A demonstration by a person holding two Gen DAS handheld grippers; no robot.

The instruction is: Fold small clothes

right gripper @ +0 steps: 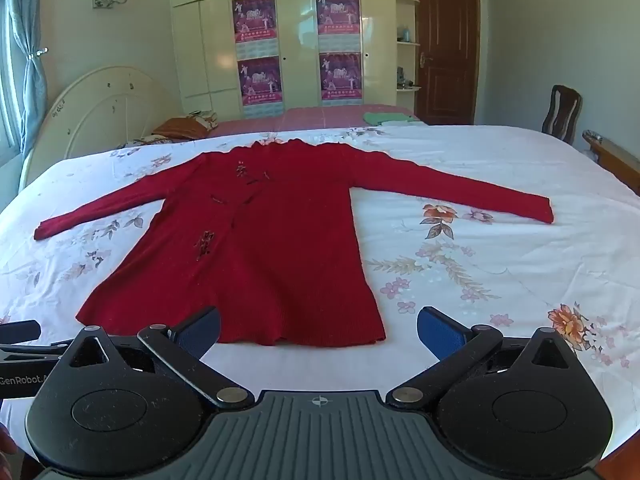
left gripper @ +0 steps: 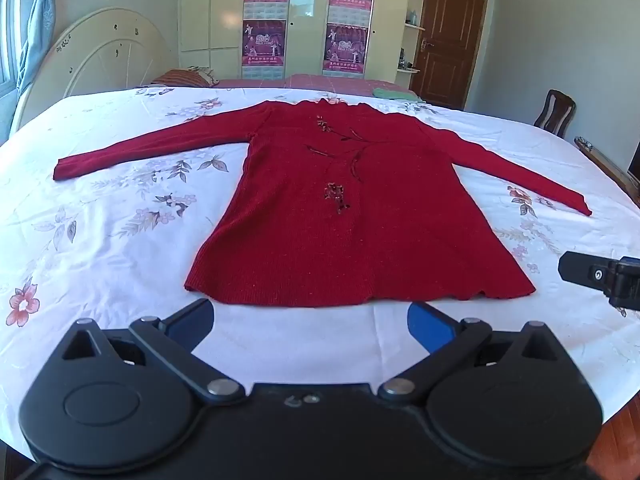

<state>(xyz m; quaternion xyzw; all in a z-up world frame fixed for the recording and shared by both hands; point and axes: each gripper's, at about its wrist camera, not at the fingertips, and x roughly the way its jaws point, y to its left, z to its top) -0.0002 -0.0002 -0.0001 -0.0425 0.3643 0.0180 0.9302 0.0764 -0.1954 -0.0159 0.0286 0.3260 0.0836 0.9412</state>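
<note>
A dark red long-sleeved knit sweater point(left gripper: 320, 220) lies flat, front up, on a white floral sheet point(left gripper: 120, 240), sleeves spread to both sides and hem toward me. It also shows in the right wrist view point(right gripper: 272, 256). My left gripper point(left gripper: 310, 320) is open and empty, held just short of the hem's middle. My right gripper point(right gripper: 318, 330) is open and empty, held just short of the hem's right corner. The right gripper's body shows at the right edge of the left wrist view point(left gripper: 600, 280).
The sheet point(right gripper: 480, 280) covers a large table. Behind it are a bed with a white headboard point(left gripper: 100, 56), cream wardrobes with posters point(left gripper: 304, 20), a brown door point(left gripper: 448, 40) and a dark wooden chair point(left gripper: 556, 112).
</note>
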